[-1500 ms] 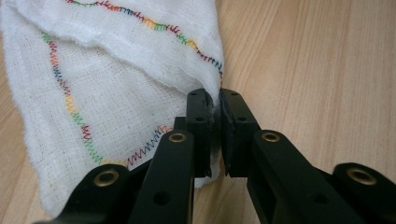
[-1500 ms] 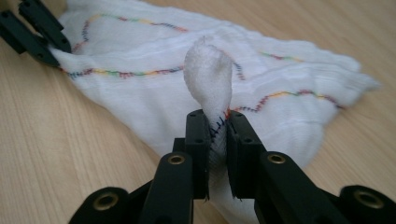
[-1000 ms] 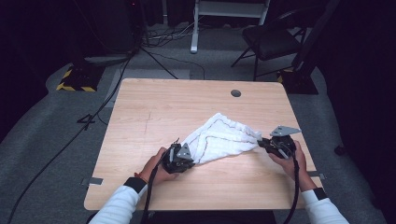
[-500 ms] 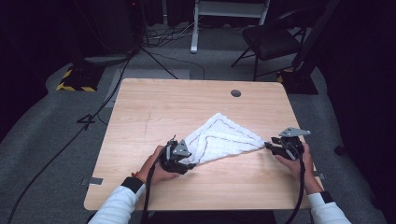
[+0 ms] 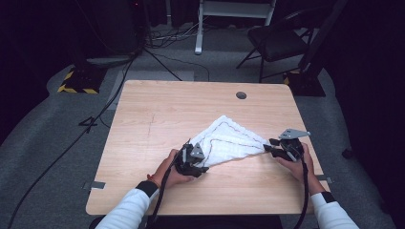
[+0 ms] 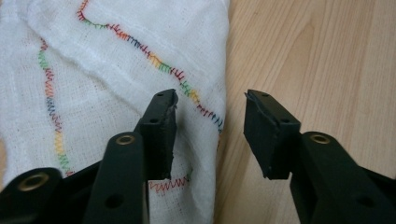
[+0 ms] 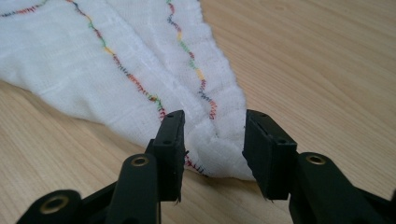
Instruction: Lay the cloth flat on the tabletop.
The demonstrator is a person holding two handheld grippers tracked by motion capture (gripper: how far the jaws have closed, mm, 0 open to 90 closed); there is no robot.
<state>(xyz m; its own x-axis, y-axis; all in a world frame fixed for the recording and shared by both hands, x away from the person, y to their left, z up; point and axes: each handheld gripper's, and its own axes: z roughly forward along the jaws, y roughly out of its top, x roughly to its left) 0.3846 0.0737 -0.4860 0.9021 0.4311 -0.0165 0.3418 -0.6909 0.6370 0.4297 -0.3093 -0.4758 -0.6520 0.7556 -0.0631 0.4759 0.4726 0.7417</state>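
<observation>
High view: we see a white woven cloth with multicoloured stitched edges (image 5: 228, 142), folded to a triangle on the pale wooden table (image 5: 157, 109), between the left gripper (image 5: 199, 168) and the right gripper (image 5: 268, 145).

Left gripper view: the jaws, which have just been closing a little, stand apart over the cloth's edge (image 6: 93, 70), pinching nothing.

Right gripper view: the jaws have narrowed slightly and stand spread astride the cloth's corner (image 7: 219, 149), not pressing it.

We judge the fold just released; the next move calls for fresh grips on the corners.
</observation>
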